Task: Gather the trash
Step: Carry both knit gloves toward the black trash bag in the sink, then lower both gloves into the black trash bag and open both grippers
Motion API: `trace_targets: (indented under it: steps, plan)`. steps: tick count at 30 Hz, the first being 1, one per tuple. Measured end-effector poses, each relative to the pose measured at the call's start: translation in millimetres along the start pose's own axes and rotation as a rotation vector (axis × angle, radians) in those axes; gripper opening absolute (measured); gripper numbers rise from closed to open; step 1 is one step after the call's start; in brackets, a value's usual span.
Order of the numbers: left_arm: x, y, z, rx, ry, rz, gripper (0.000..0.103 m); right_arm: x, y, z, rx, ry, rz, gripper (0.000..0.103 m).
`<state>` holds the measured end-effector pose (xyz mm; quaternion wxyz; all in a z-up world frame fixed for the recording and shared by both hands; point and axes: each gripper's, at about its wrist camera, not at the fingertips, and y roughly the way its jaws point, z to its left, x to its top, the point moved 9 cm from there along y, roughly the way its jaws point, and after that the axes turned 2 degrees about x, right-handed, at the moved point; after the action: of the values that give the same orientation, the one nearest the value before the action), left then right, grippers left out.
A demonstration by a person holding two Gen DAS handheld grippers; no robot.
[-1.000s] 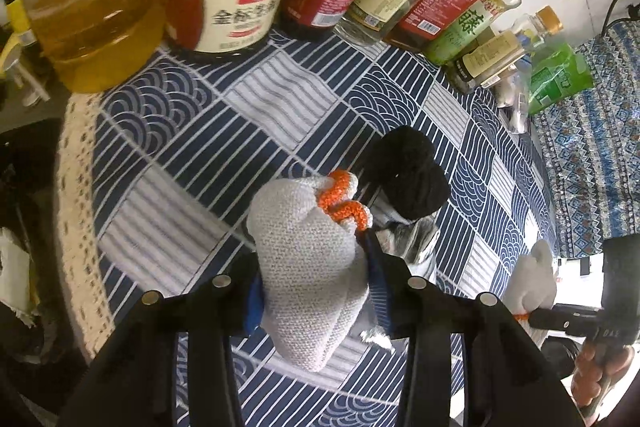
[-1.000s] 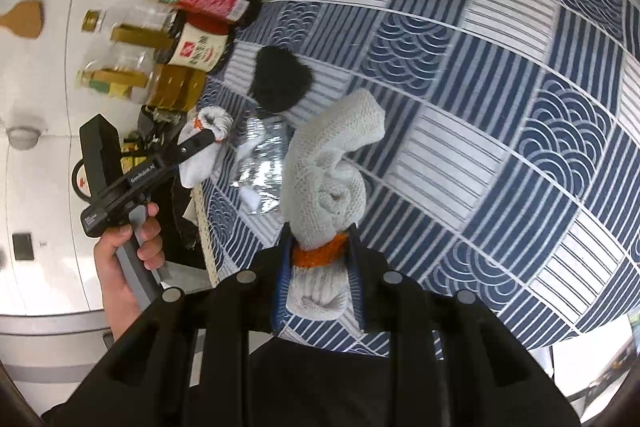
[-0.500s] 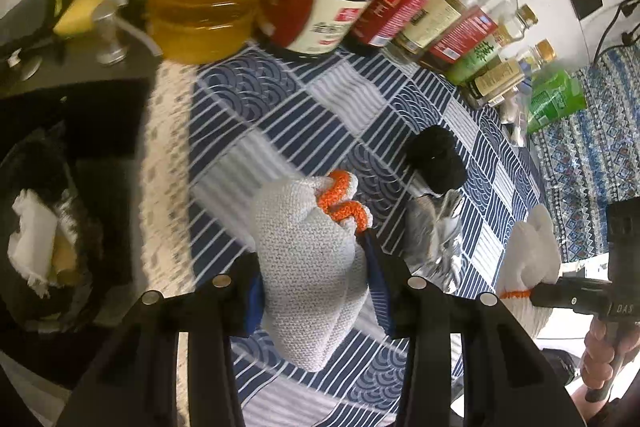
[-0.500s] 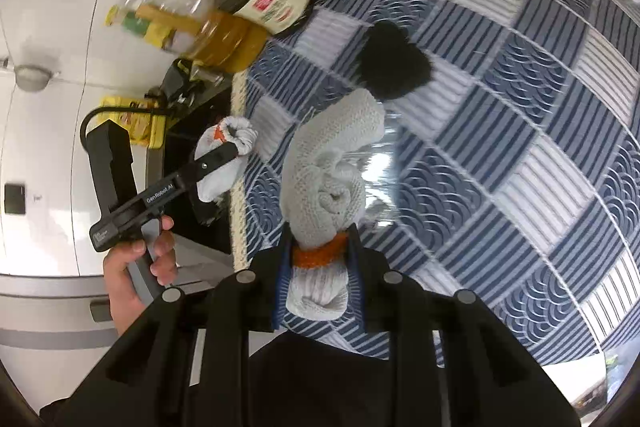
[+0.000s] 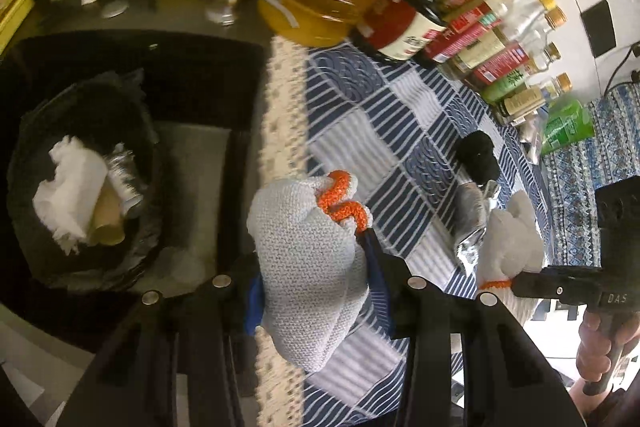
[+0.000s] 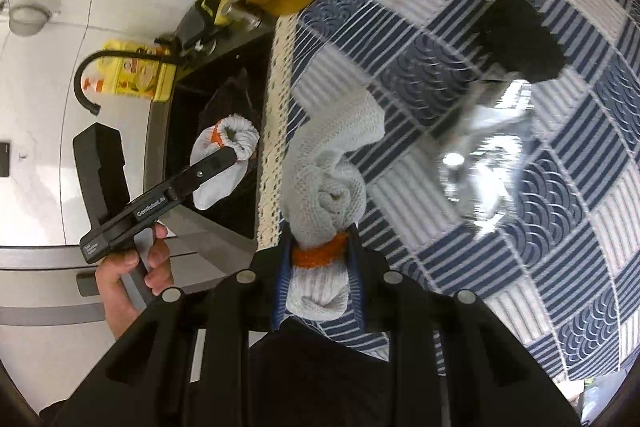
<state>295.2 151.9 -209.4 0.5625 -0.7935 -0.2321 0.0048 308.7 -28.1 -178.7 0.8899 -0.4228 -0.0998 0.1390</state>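
Left wrist view, far left: black round trash bin (image 5: 80, 183) below the table edge, holding crumpled white tissue (image 5: 68, 187), a brown cardboard tube (image 5: 106, 223) and a silvery foil scrap (image 5: 124, 179). Next, the left gripper (image 5: 312, 267) is clamped on a bunched grey knit work glove with orange cuff trim (image 5: 308, 251), held over the lace-edged rim of the blue-and-white patterned tablecloth (image 5: 380, 131); the glove's long axis runs up-down in the picture, orange cuff at the top pointing away from the camera, rounded bulk hanging toward the lens. The knit is coarse, pale grey, folded on itself. Further right on the cloth lie a black fuzzy lump (image 5: 478, 155) and a crinkled silver foil wrapper (image 5: 472, 223), just beside each other. A row of sauce and oil bottles (image 5: 472, 39) stands along the far edge. Far right, the right gripper (image 6: 320, 267) is seen side-on with a person's hand (image 5: 600, 351) on its grip. Right wrist view: that gripper is clenched on a second grey knit glove (image 6: 328, 183) at its orange cuff, the twisted body pointing up and away and the cuff end toward the camera, above the cloth's edge.
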Motion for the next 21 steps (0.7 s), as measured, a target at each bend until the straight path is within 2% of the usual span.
trace_targets:
  steps: [9, 21]
  plan:
    - [-18, -19, 58, 0.010, -0.049, 0.003, 0.041, 5, 47, 47, -0.009, -0.039, 0.055, 0.027]
    - [-20, -46, 136, 0.029, -0.090, -0.013, 0.041, 14, 105, 102, -0.025, -0.081, 0.103, 0.027]
